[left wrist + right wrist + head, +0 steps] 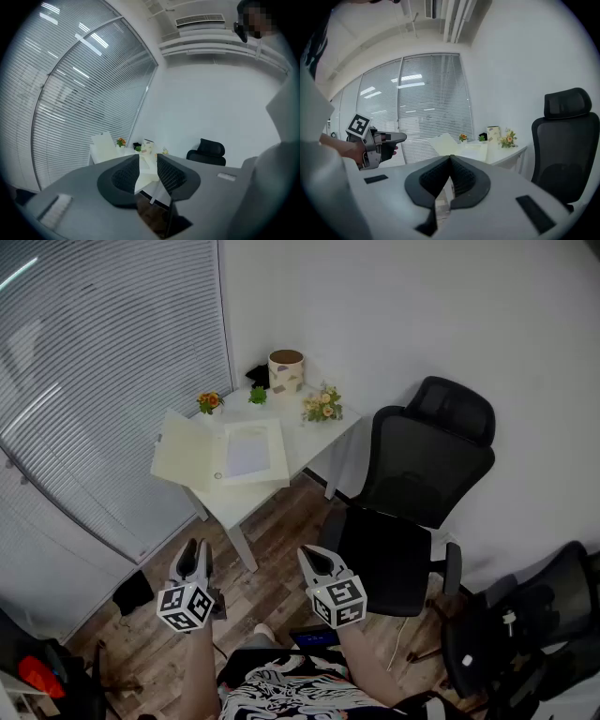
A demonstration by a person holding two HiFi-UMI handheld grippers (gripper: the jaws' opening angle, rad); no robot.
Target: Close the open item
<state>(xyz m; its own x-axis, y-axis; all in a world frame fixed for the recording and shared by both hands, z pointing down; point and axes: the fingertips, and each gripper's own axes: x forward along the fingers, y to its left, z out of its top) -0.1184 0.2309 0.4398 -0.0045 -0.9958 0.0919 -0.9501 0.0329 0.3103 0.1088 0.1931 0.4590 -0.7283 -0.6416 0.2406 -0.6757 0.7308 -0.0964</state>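
black obj [257, 374] beyond folder [220, 454] too small to id.

the open folder [187, 454] looks like matt cream card, with a plain white paper sheet [248, 454] inside. table [314, 437] is smooth white with a low sheen. floor [272, 540] is wood-look plank, slightly glossy. chair [431, 460] back is black mesh. left gripper [148, 157] is matt grey plastic, pads [123, 177] dark and ribbed.
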